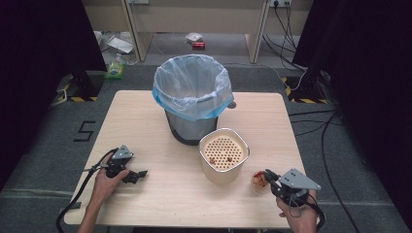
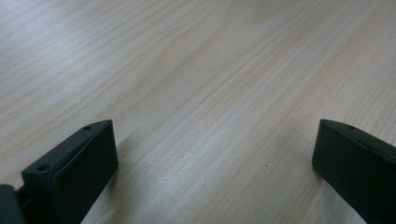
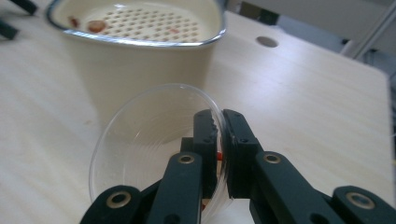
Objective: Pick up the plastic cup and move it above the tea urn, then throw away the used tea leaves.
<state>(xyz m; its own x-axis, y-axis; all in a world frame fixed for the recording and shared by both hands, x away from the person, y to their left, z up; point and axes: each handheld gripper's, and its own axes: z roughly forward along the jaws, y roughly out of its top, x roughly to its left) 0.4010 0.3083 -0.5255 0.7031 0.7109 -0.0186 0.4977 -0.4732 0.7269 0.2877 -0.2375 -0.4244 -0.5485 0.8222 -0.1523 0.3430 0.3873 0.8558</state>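
Note:
A clear plastic cup (image 3: 140,140) stands on the table near its front right edge, with red and orange bits inside; the high view also shows the cup (image 1: 259,182). My right gripper (image 3: 220,140) is shut on the cup's rim, one jaw inside and one outside; in the high view the right gripper (image 1: 268,177) sits at the cup's right. A cream container (image 1: 224,154) with a perforated insert holding a few small brown pieces stands just behind the cup, its rim (image 3: 140,39) close ahead. My left gripper (image 1: 138,174) rests low over bare wood at the front left, jaws wide apart, nothing between its fingertips (image 2: 88,163).
A grey bin lined with a pale blue bag (image 1: 192,92) stands at the table's middle back, right behind the cream container. The wooden table (image 1: 160,194) has a round hole (image 3: 267,41) near its back right. Cables trail on the floor to the right.

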